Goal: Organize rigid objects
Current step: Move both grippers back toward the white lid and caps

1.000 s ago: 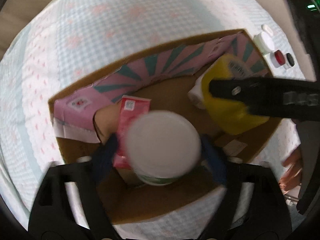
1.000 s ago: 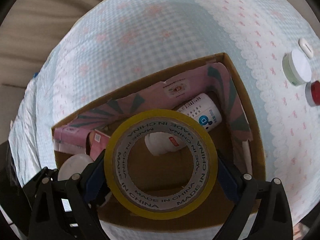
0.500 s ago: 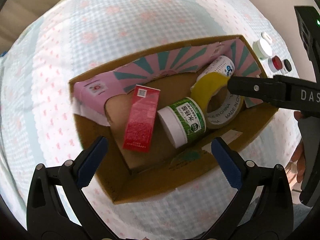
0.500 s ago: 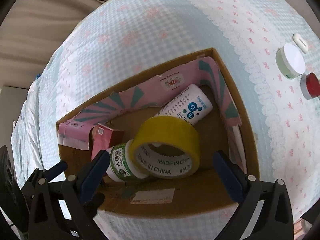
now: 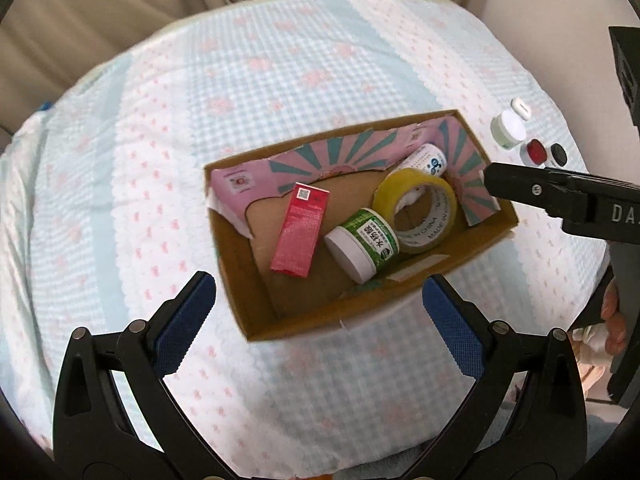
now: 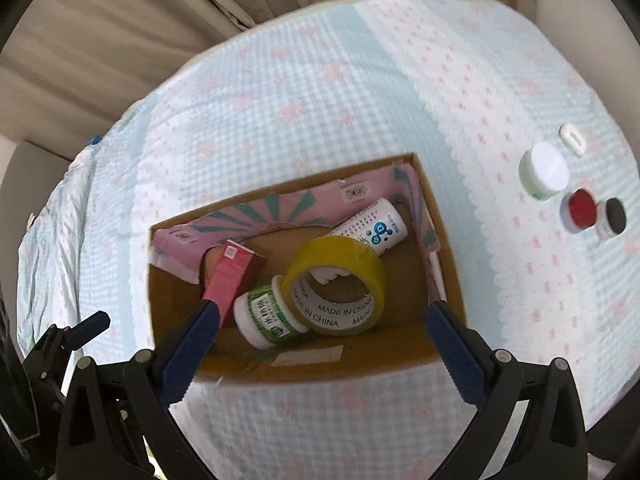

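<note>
Cardboard box (image 5: 448, 270) on blue checked bedspread (image 5: 280, 60), beige curtains (image 6: 120, 20) behind, both grippers' jaws wide open, empty.

We read "MADE IN CHINA" inside the tape (image 6: 335, 289); "DA" on the right gripper (image 5: 560, 196); the jar's (image 5: 365, 244) label seems Chinese.

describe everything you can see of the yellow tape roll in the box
The yellow tape roll is a wide ring of glossy yellow packing tape whose white inner core is printed MADE IN CHINA. It lies tilted inside the cardboard box, its hole facing up toward the cameras. It leans against the green-labelled jar and overlaps the white bottle behind it. Neither gripper touches it.
</note>
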Action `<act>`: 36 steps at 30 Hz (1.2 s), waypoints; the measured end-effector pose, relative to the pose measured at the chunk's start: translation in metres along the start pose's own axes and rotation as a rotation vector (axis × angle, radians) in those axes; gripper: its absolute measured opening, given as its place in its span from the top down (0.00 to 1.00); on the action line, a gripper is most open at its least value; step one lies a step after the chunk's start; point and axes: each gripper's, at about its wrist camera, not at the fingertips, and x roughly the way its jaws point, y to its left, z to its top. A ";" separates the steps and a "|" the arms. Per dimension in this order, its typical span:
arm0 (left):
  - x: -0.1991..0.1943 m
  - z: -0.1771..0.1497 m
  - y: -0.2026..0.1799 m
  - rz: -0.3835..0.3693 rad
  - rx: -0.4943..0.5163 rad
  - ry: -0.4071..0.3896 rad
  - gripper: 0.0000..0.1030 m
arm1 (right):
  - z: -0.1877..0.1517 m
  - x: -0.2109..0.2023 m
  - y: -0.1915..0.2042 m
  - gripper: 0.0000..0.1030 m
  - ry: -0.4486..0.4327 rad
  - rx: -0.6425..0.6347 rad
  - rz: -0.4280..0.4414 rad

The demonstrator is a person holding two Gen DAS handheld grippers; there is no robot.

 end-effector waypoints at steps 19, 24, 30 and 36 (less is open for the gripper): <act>-0.098 0.008 -0.096 0.049 -0.040 -0.161 0.00 | -0.037 -0.153 -0.064 0.00 -0.218 -0.126 -0.098; -0.099 0.031 -0.156 0.093 -0.081 -0.192 0.00 | -0.030 -0.176 -0.117 0.00 -0.229 -0.175 -0.089; -0.087 0.060 -0.234 0.096 -0.098 -0.220 0.00 | -0.020 -0.192 -0.192 0.00 -0.243 -0.280 -0.140; -0.057 0.091 -0.293 0.077 -0.062 -0.189 0.00 | -0.005 -0.185 -0.260 0.00 -0.209 -0.296 -0.127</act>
